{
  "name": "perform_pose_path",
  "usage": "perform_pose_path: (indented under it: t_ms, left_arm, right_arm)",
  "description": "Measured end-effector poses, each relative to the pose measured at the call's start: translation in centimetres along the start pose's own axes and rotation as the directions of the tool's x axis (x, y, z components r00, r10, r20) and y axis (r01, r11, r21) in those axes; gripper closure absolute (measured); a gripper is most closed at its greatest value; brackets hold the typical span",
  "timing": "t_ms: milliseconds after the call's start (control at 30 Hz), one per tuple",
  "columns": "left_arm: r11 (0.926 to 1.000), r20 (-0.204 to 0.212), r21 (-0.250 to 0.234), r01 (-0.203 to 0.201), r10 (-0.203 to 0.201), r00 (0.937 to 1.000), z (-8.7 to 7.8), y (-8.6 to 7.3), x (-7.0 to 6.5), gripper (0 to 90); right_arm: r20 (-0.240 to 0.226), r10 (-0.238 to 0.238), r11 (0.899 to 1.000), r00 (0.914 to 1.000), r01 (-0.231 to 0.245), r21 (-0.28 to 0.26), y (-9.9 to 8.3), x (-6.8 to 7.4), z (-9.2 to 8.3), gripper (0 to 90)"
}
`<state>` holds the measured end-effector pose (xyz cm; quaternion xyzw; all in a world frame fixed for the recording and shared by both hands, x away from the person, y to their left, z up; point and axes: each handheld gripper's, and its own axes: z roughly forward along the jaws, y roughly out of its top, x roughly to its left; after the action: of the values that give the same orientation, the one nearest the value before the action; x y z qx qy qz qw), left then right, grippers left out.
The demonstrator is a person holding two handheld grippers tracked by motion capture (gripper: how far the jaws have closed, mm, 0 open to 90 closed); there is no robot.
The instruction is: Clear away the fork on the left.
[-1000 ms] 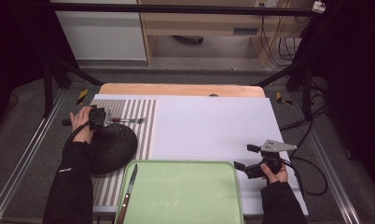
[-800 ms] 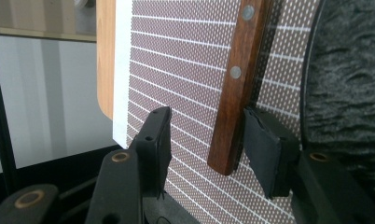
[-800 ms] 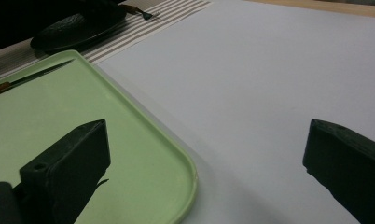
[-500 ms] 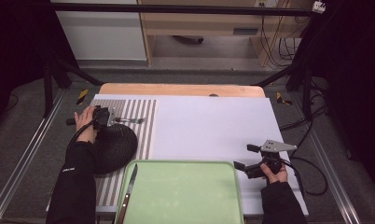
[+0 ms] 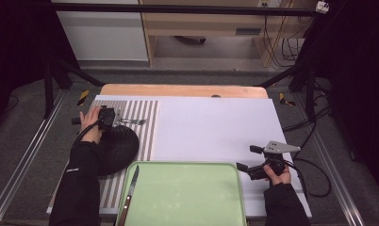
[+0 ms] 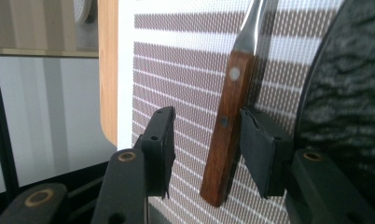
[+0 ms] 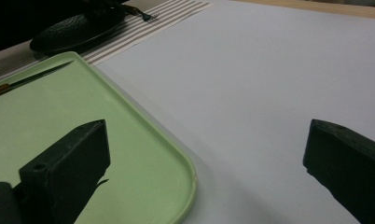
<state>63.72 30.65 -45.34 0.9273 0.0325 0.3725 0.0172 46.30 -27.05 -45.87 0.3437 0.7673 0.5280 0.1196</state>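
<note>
Between tool [image 6: 204, 149] pads, fork [image 6: 227, 116]

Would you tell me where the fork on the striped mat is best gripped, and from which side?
Grip the fork by its wooden handle, which lies flat on the striped mat beside the black plate. Come from the handle's butt end, as the left gripper does, jaws astride it; one pad is at the wood, the other stands off.
</note>
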Motion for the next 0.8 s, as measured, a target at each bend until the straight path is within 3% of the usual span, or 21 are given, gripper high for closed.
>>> perform_pose_path:
  t_ms: [800]
  left_arm:
    - [0.999,0.052,-0.026,-0.037,0.039,0.9979,0.3,1.6,0.5,57.9]
  right_arm:
    - [-0.002,0.001,1.0,1.0,-0.001,0.003,0.0,0.0,0.0,0.9]
